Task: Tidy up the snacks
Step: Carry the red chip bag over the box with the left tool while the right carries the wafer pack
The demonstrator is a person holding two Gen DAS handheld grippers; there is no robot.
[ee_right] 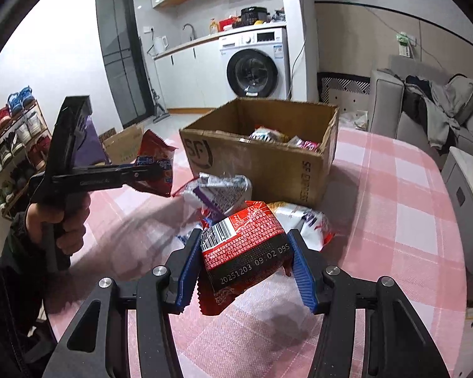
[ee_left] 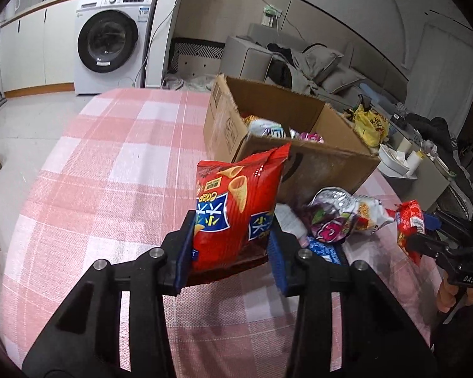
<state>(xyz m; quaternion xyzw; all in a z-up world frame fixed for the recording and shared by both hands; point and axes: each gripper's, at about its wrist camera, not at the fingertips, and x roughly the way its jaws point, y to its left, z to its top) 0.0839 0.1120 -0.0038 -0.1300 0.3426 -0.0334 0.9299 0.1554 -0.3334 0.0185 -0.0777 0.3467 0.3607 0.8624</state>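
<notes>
Pink and white squares cover the table (ee_left: 116,163) where my snacks are spread out. Then I look at what I hold. My left gripper (ee_left: 231,252) is squeezing a red bag of cone crisps (ee_left: 236,208). The blue pads press on both sides near the bottom of the bag, so the bag stands up and its top points at the cardboard box (ee_left: 302,119). The bag is off the cloth. I think I hold it low so the puffy part does not get squashed.

My right gripper (ee_right: 244,261) is pinching a small red packet (ee_right: 246,245) with a white bar code and a date printed on it. The left pad touches the packet. The right pad looks very close, but I cannot tell if it presses. The packet hangs a bit crooked, so my hold on it may be loose. In the left camera I can see this packet up in the air too, at the right edge.

Just past my claws, a purple and silver bag (ee_right: 219,190) and a white bag (ee_right: 306,223) lie on the cloth, touching the front of the box. They are not put away yet.

The box is open at the top, and some bags are already inside. I think that is where both of my snacks should go.

Behind the table I see a washing machine (ee_right: 255,63) and a grey sofa (ee_left: 299,60) with clothes on it.
</notes>
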